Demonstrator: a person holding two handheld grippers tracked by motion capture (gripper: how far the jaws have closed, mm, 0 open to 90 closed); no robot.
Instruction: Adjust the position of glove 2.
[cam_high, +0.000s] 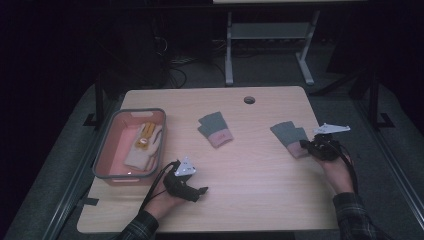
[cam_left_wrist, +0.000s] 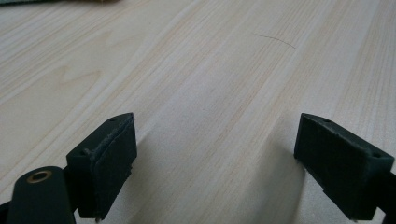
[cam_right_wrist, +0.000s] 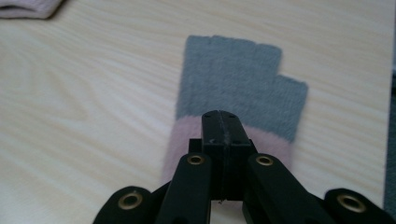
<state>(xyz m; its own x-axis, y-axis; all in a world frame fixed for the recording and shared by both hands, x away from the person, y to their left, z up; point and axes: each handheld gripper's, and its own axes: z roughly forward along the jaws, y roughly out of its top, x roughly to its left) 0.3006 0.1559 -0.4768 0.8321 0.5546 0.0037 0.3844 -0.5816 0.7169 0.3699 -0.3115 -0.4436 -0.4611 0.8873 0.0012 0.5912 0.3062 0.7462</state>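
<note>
Black jaws of the right gripper are pressed flat together over the pink cuff of a grey-and-pink fingerless glove that lies flat near the table's right edge; in the right gripper view the jaws cover the middle of the cuff, so whether any fabric is pinched between them cannot be told. From the high view, the same right gripper sits at the near end of that glove, with the person's hand and plaid sleeve behind it, the sleeve cut off by the bottom of the frame. A second grey-and-pink glove lies well apart toward the table's middle; only its pink edge shows at the top corner of the right gripper view. The left gripper hangs released above bare wooden table, its pads spread wide with nothing between them. Just beside it stands a pink basket holding cream and yellow knitwear, too dim to make out in detail.
</note>
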